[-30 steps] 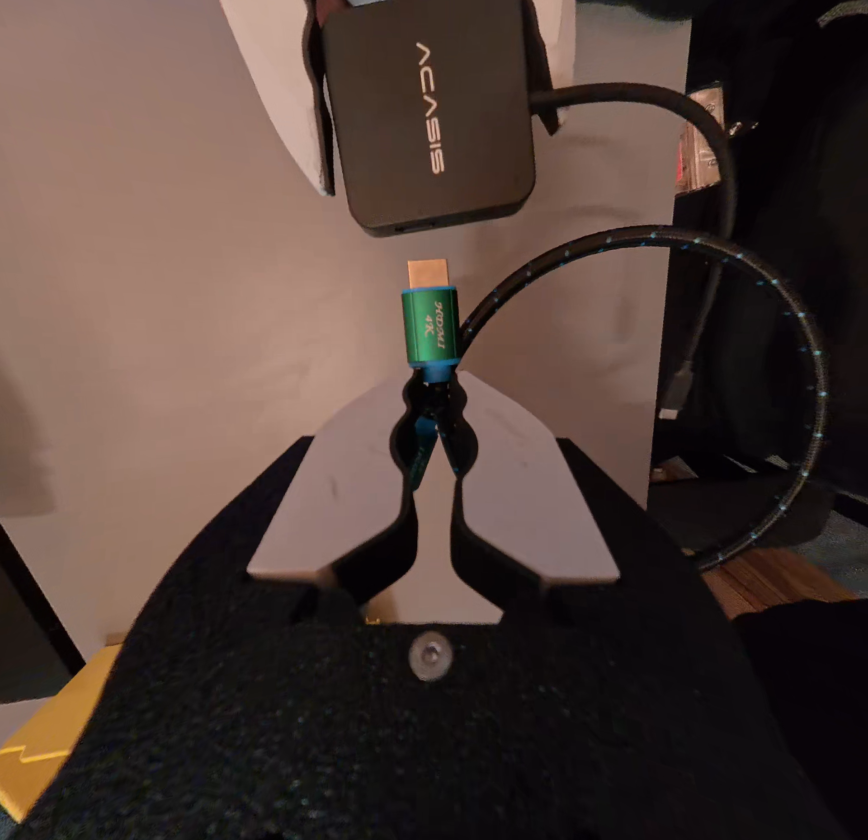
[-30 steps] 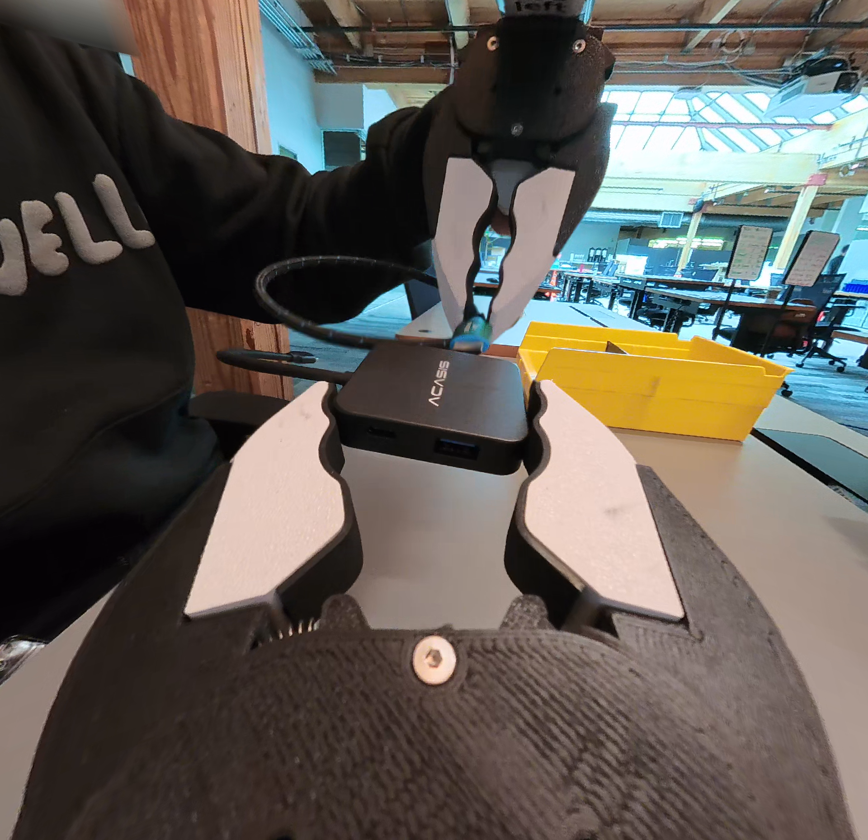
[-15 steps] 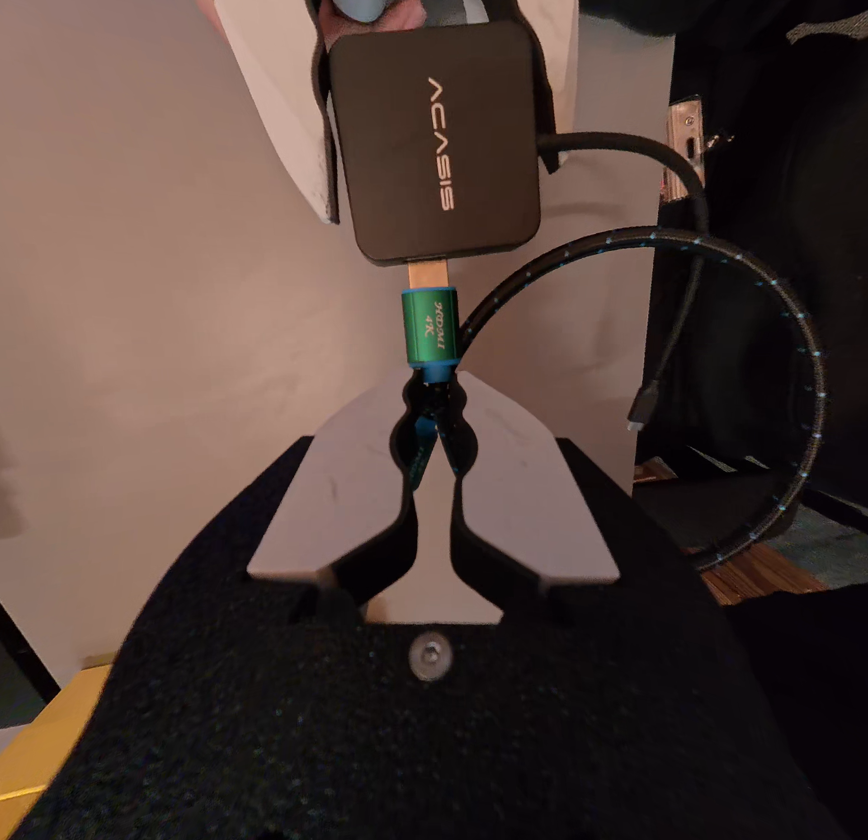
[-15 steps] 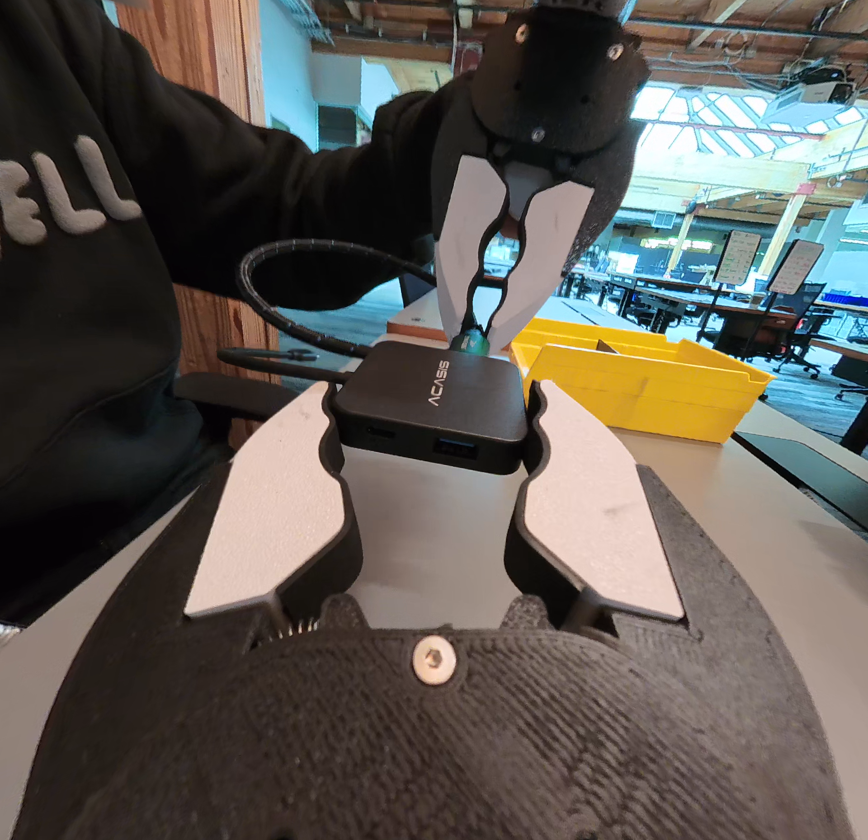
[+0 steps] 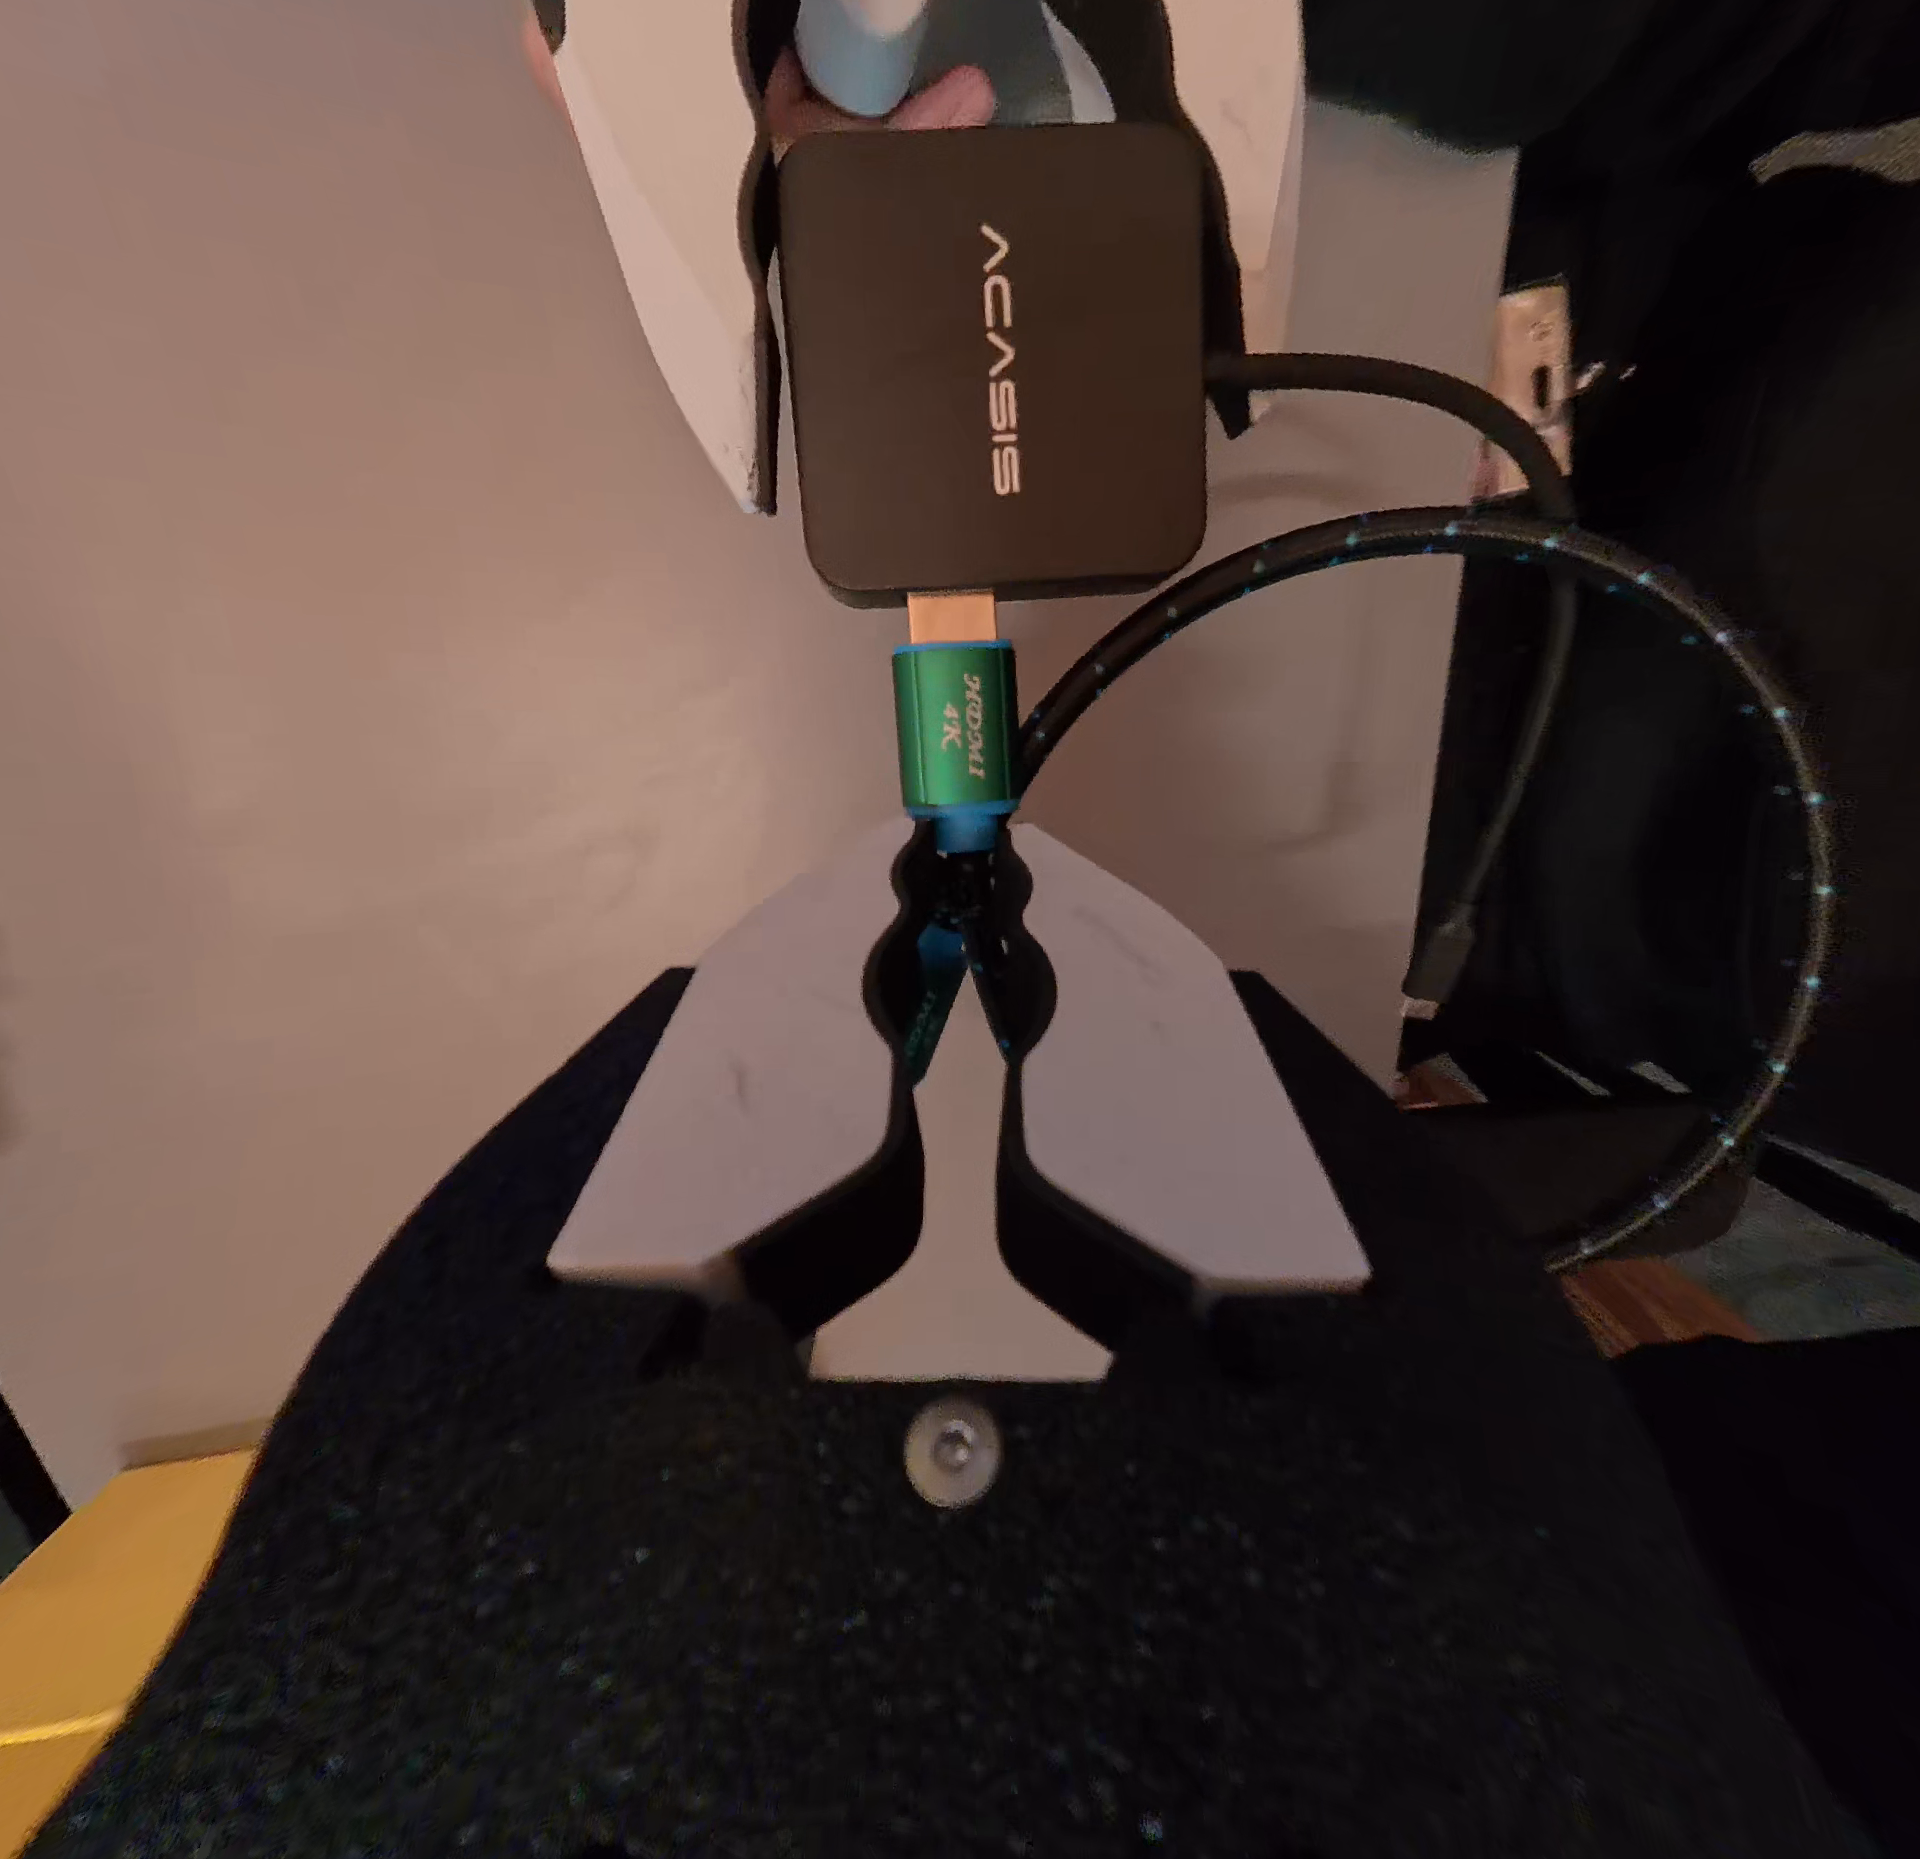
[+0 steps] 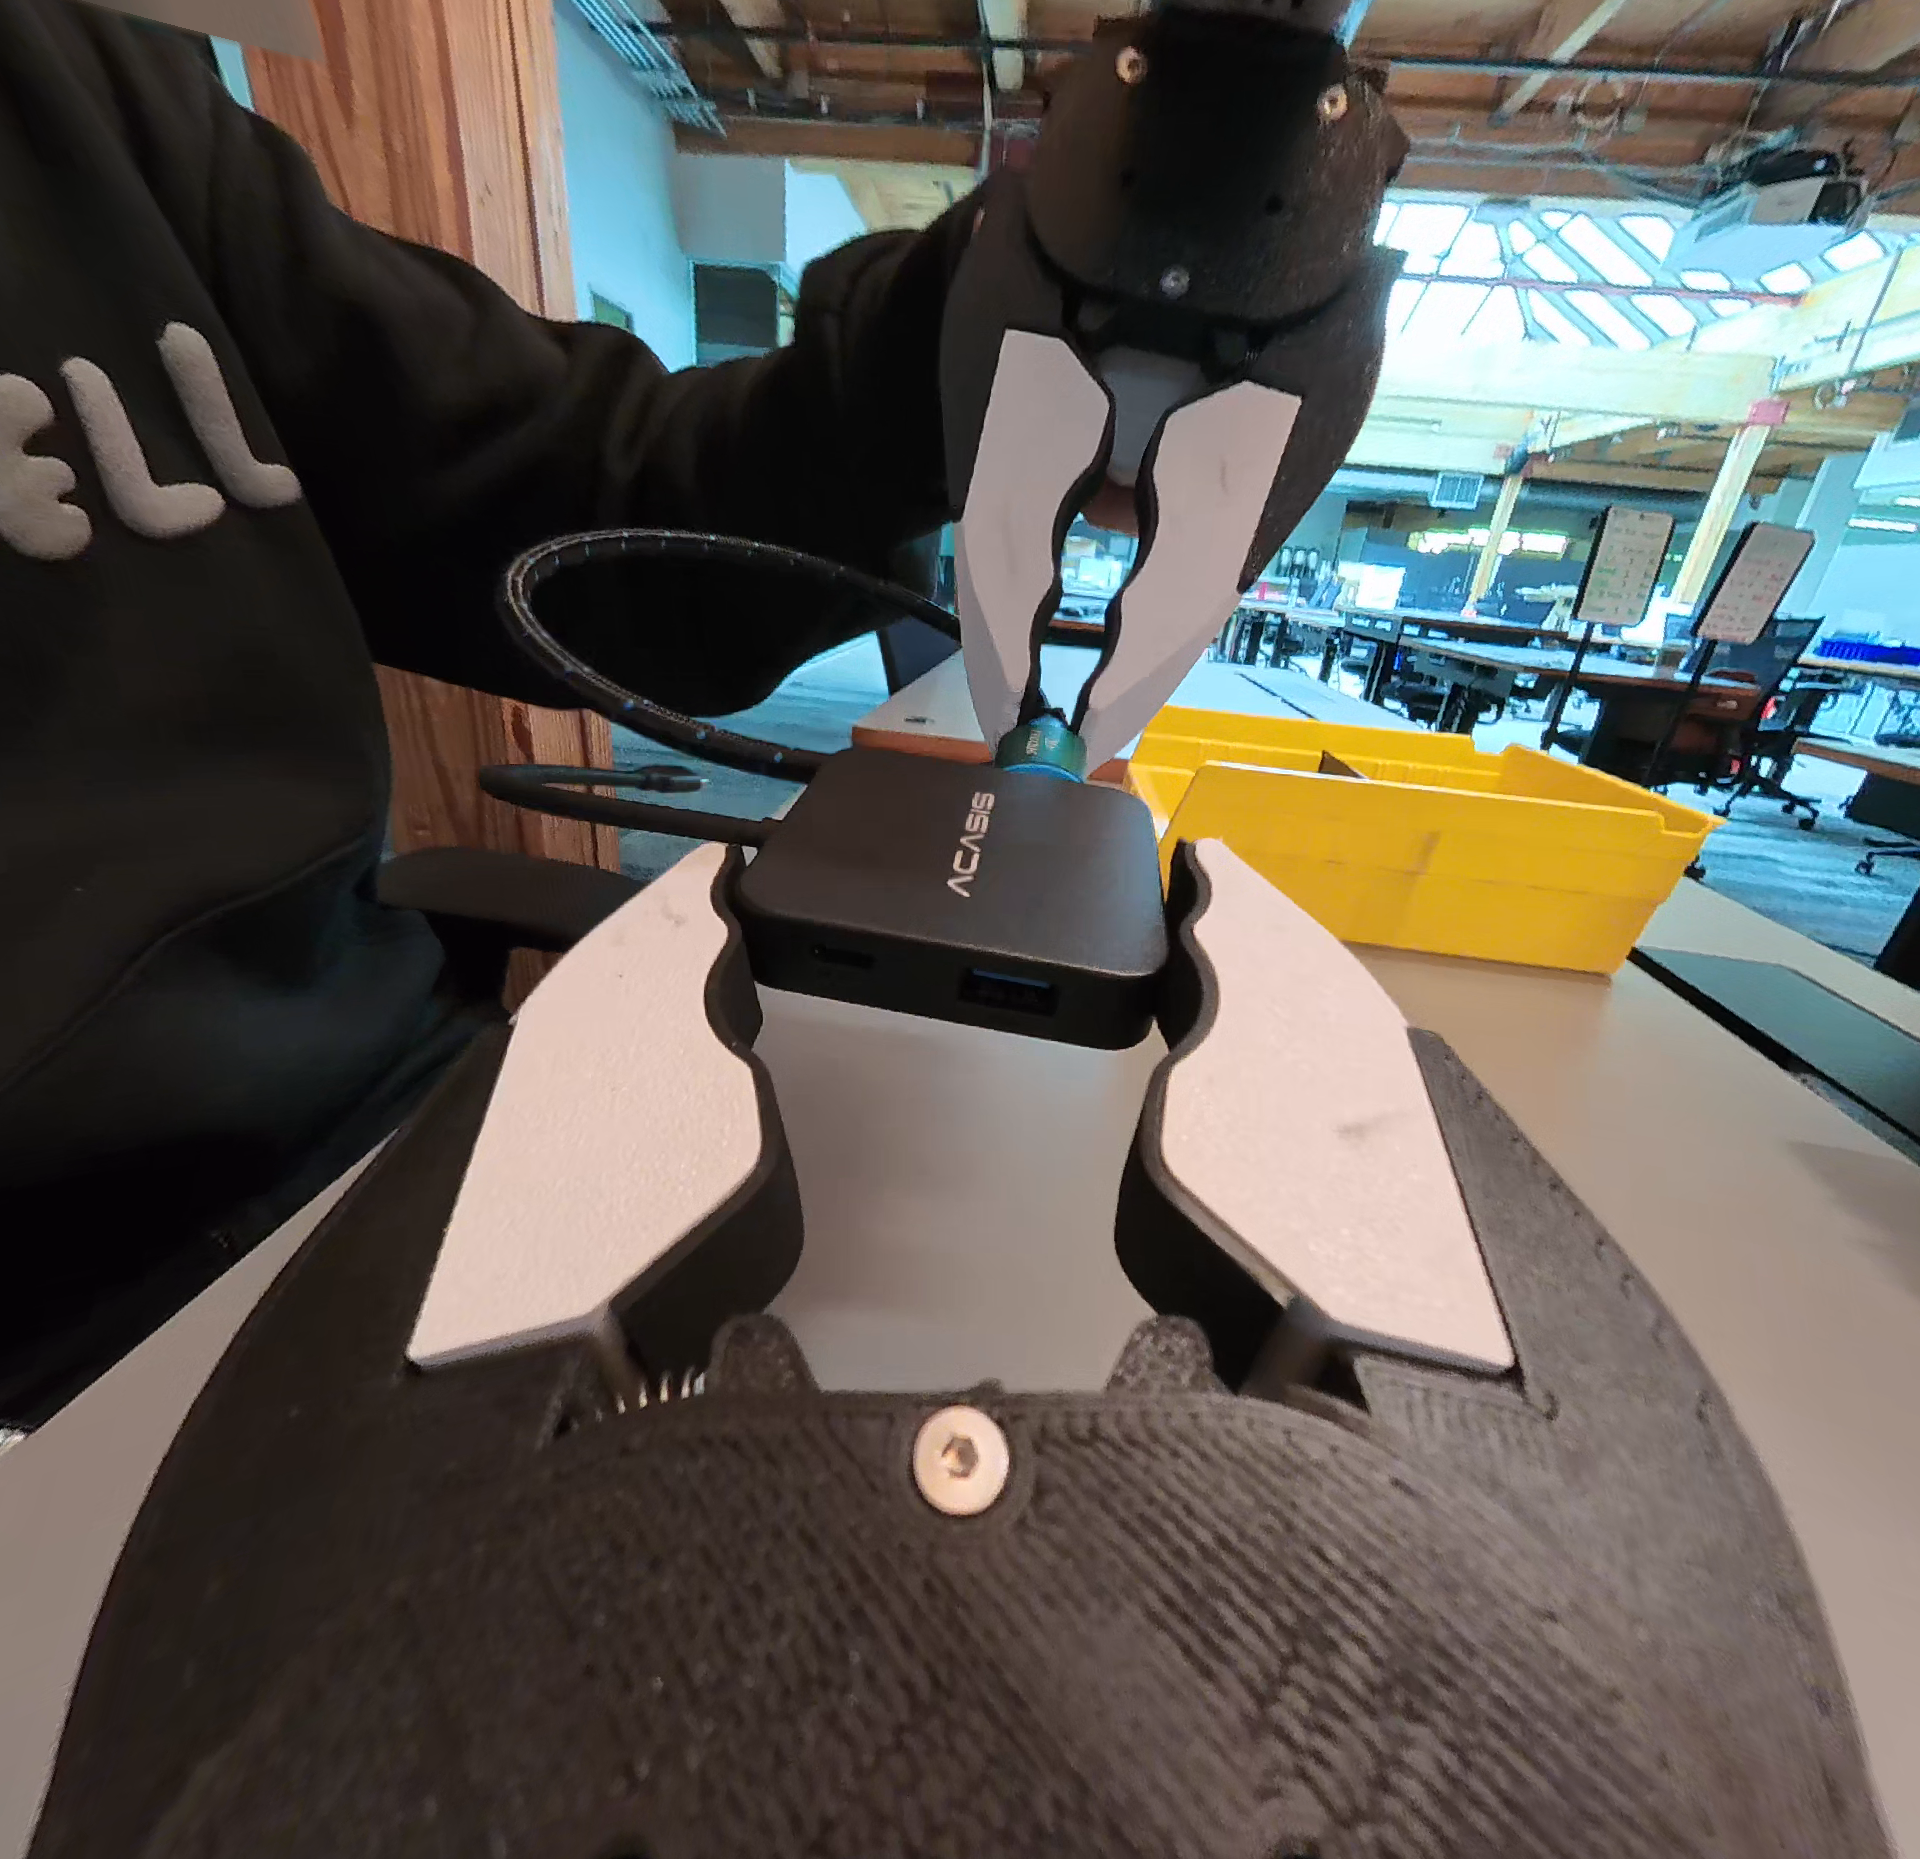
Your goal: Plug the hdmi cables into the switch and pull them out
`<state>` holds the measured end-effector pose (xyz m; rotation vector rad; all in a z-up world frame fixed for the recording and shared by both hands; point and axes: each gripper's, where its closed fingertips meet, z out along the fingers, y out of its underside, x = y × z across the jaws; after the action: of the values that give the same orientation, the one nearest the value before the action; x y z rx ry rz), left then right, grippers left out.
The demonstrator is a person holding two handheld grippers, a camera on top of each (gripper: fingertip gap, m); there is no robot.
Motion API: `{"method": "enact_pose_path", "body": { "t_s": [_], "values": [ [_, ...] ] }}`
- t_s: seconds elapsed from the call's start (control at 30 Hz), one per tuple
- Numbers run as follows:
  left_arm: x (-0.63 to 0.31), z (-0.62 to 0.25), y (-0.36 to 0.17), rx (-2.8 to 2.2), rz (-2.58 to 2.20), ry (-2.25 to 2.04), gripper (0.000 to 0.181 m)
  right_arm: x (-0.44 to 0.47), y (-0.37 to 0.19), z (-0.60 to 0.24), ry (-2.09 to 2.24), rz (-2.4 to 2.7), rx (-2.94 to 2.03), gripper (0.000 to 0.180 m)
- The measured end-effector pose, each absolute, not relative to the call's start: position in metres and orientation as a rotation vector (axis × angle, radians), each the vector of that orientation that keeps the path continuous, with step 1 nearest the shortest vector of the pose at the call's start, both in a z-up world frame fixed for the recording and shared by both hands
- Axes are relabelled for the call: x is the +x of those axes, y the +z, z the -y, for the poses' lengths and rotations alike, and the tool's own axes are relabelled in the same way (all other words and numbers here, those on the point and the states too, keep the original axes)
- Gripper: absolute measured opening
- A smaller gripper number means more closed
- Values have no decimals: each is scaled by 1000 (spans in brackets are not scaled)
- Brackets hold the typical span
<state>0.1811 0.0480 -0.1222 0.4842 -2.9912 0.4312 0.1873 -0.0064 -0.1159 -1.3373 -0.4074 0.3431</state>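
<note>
The left claw [image 5: 951, 853] is closed on the braided HDMI cable [image 5: 1714, 791], just behind the green plug [image 5: 951, 734], so the plug stands out in front of its tips. The gold metal end [image 5: 953, 616] of the plug is at the edge of the black switch [image 5: 997, 365] and seems partly inside the port; part of the gold is outside, so I judge the plug is not fully seated.

The right claw [image 6: 956, 936] holds the switch by its two side edges, half open to the width of the box, and lifts it a little above the grey desk [image 6: 1714, 1238]. A second thin cable [image 5: 1382, 386] leaves the side of the switch.

The switch looks like a small, light, rigid box with smooth sides, so it may slip or turn between the fingers when the plug pushes. Holding it across the sides, as now, leaves the ports free. The plug is hard and short, but the cable behind it is soft and springy; its big loop can pull the plug sideways. I think a grip on the green shell itself would give more control than a grip on the cable. The thin metal end could bend if it enters tilted.

A yellow bin [image 6: 1403, 853] stands behind on the desk.
</note>
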Motion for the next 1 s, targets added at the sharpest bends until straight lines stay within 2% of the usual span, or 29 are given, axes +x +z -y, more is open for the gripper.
{"method": "enact_pose_path", "body": {
  "t_s": [0.03, 0.43, 0.6, 0.77, 0.87, 1.0],
  "values": [
    [181, -49, -124, 488, 3006, 413, 10, 188, -117, 6, 339, 406, -1338, 77],
    [187, -48, -130, 669, 2903, 538, 10, 192, -122, 2, 254, 407, -1401, 77],
    [190, -44, -131, 573, 2980, 630, 11, 195, -118, 5, 279, 385, -1363, 77],
    [197, -35, -112, 417, 3101, 975, 14, 199, -103, 12, 275, 365, -1294, 77],
    [195, -28, -97, 450, 3001, 1283, 14, 200, -101, 14, 277, 362, -1275, 77],
    [195, -33, -96, 553, 2927, 1361, 17, 199, -101, 13, 270, 367, -1280, 77]
  ]
}}
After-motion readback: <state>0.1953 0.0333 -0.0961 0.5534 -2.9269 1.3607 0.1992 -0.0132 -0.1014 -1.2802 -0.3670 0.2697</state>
